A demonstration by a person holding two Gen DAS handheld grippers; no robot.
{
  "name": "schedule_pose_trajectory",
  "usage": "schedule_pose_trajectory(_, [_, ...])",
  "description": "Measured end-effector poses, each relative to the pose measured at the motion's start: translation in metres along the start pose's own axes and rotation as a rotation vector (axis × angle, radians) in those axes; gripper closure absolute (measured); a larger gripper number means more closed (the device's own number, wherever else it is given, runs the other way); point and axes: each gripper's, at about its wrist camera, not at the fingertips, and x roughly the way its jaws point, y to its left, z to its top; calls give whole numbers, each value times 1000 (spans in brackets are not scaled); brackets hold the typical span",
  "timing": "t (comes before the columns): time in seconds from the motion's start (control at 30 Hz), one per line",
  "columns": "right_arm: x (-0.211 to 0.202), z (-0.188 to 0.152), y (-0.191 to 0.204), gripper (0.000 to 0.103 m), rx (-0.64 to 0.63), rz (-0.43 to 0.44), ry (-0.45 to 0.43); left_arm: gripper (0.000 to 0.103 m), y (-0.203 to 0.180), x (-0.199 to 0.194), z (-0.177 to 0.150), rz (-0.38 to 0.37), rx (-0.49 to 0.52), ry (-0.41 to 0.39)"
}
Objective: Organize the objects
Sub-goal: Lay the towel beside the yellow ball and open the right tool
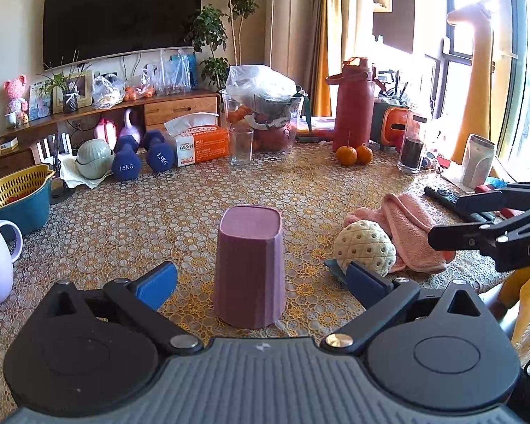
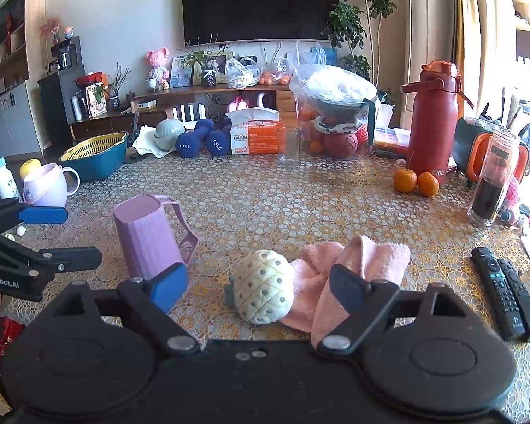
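A purple ribbed cup [image 1: 249, 268] stands upside down on the patterned table [image 1: 180, 212]. My left gripper [image 1: 261, 279] is open, one blue pad on each side of the cup, not touching it. The right wrist view shows the cup [image 2: 148, 236] with its handle. A cream pineapple toy [image 2: 263, 291] lies against a pink towel [image 2: 364, 265]. My right gripper [image 2: 258, 289] is open around the toy, its right finger over the towel. The toy [image 1: 365, 247] and towel [image 1: 410, 233] also show in the left wrist view, and the right gripper's black fingers [image 1: 477, 233] show at the right edge.
At the back stand blue dumbbells [image 1: 141, 155], a tissue box [image 1: 201, 143], a clear glass [image 1: 241, 145], a bagged bowl of fruit [image 1: 265, 106], a red bottle [image 1: 353, 106] and two oranges [image 1: 353, 154]. Two remotes [image 2: 505, 291] lie right. A lilac mug [image 2: 47, 183] and yellow basket [image 2: 95, 155] sit left.
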Motion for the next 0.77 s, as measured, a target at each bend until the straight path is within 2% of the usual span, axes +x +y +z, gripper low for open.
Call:
schedule_pose_trajectory(0.13, [-15, -12, 10, 15, 7, -18, -34, 0, -9, -7, -6, -16, -25, 3])
schedule_pose_trajectory(0.5, [-41, -33, 19, 14, 66, -75, -97, 0, -33, -22, -14, -16, -8, -19])
schedule_pose_trajectory(0.77, [-49, -41, 18, 14, 92, -101, -107, 0, -36, -27, -17, -1, -6, -17])
